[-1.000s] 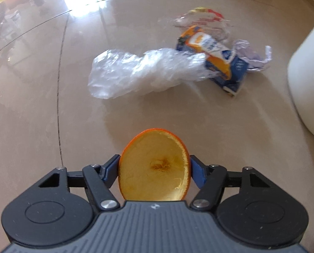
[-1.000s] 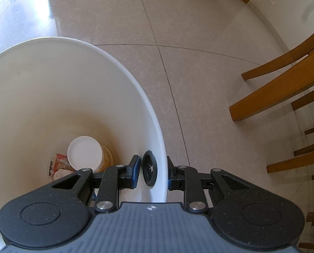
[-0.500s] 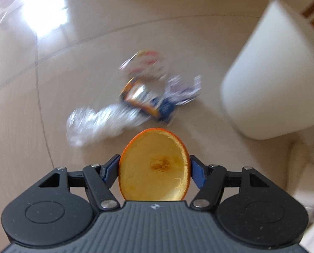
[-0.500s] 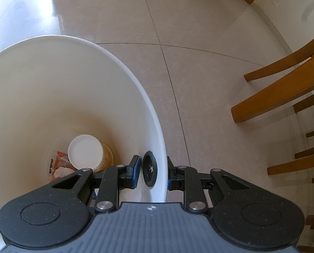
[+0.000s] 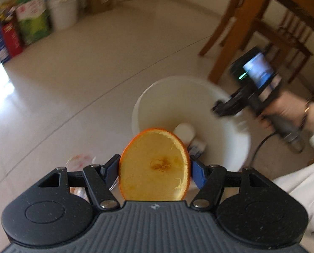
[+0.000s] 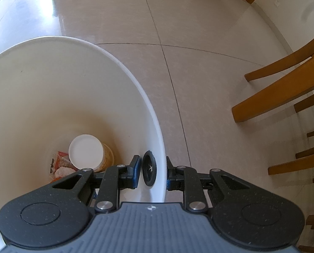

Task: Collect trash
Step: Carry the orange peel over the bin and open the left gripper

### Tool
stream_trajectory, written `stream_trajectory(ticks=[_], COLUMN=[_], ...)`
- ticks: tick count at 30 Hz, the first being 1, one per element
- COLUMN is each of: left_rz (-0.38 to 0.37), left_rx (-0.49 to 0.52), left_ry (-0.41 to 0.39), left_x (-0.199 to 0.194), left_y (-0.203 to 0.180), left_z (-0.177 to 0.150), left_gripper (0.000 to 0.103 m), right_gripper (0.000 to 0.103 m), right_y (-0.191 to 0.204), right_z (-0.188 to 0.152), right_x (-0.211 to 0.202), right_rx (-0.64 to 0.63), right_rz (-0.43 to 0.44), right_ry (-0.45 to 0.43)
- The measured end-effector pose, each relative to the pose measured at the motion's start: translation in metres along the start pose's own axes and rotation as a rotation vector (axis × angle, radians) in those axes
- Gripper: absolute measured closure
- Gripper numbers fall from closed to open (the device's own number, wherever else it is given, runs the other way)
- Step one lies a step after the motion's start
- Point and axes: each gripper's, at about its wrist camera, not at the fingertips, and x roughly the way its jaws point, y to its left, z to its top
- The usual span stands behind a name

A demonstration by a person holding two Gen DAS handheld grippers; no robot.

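The white bin [image 6: 93,97] fills the left half of the right wrist view and sits at centre right of the left wrist view, upright on the tiled floor [image 5: 76,73] with its mouth open. Some of the job looks done: a lidded cup [image 6: 87,152] and a reddish wrapper [image 6: 61,161] already lie at the bottom of it. More is left, I'd judge, since a crumpled wrapper [image 5: 81,161] shows on the floor just left of the left gripper [image 5: 154,168]. The right gripper [image 6: 151,168] has its jaws narrowed astride the bin's rim, one inside and one outside, pinching the wall to steady it. The left gripper's jaws are closed on an orange peel [image 5: 154,164], low centre of its frame and nearly over the bin mouth, not yet dropped. The peel stands on edge, pale inner face toward the camera, its long axis running roughly top to bottom of the frame.
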Motion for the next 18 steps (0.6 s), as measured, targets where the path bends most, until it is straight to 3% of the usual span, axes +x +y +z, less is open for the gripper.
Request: stream_trajectory(ticks=[4,6,8,18], left_rz=[-0.044,-0.049,-0.049,0.009], left_rx=[0.033,0.044,0.058,0.014], left_ry=[-0.018,-0.019,-0.013,-0.037], left_x=[0.010,0.018,0.025,0.025], left_y=[-0.024,-0.033,-0.041,-0.024], left_z=[0.023,0.028,0.030,0.024], left_gripper=[0.034,0.029,0.005,0.005], right_gripper=[0.078,0.078,0.078,0.078], right_y=[-0.003,-0.004,-0.006,-0.010], right_z=[0.001,0.001,0.000,-0.001], right_x=[-0.001,-0.001,-0.002,-0.002], right_rx=[0.004,0.005,0.009,0.013], right_rz=[0.006,0.009,0.014,0.025], right_ry=[-0.002,-0.004,-0.005,-0.009])
